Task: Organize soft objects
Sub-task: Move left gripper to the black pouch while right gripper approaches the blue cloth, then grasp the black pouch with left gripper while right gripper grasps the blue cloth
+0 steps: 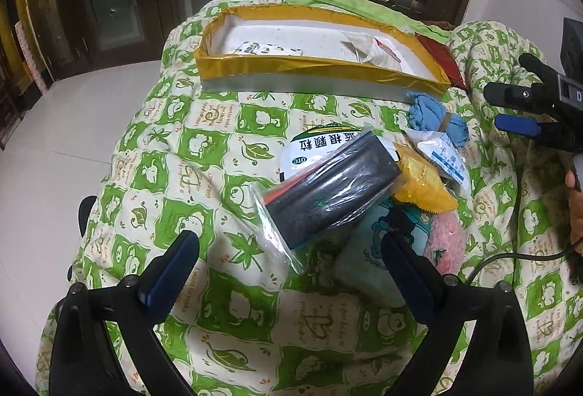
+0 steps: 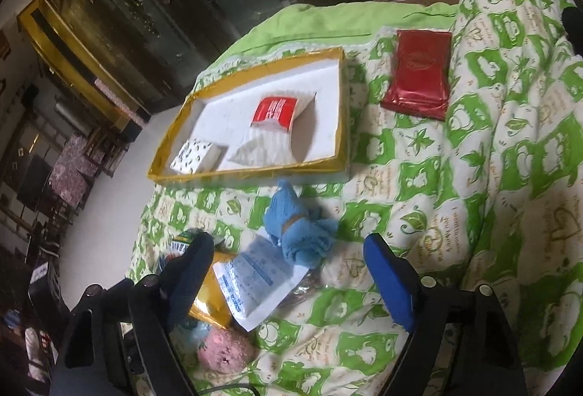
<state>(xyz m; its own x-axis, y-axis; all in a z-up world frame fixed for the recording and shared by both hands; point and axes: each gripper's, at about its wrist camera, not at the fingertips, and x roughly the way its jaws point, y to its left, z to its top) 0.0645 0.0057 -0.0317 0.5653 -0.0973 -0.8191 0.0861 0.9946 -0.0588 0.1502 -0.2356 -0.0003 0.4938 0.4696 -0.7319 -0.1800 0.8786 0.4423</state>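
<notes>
A gold-edged white box (image 1: 317, 66) (image 2: 340, 126) lies on the green quilt; inside are a red-and-white packet (image 2: 273, 113) and a small patterned pack (image 2: 196, 155). In front of it lies a pile: a black bundle in clear plastic (image 1: 328, 191), a white-green sachet (image 1: 313, 148), a yellow packet (image 1: 422, 184), a white-blue sachet (image 2: 255, 279), a blue cloth bundle (image 1: 433, 120) (image 2: 295, 232), a teal cloth (image 1: 368, 250) and a pink fuzzy item (image 2: 226, 348). My left gripper (image 1: 291, 250) is open over the black bundle. My right gripper (image 2: 288, 250) is open above the blue cloth.
A red pouch (image 2: 419, 75) lies on the quilt right of the box. The quilt (image 1: 182, 177) drapes over a rounded surface, with white floor (image 1: 54, 140) to the left and dark glass cabinets behind. The right gripper shows at the left wrist view's right edge (image 1: 528, 111).
</notes>
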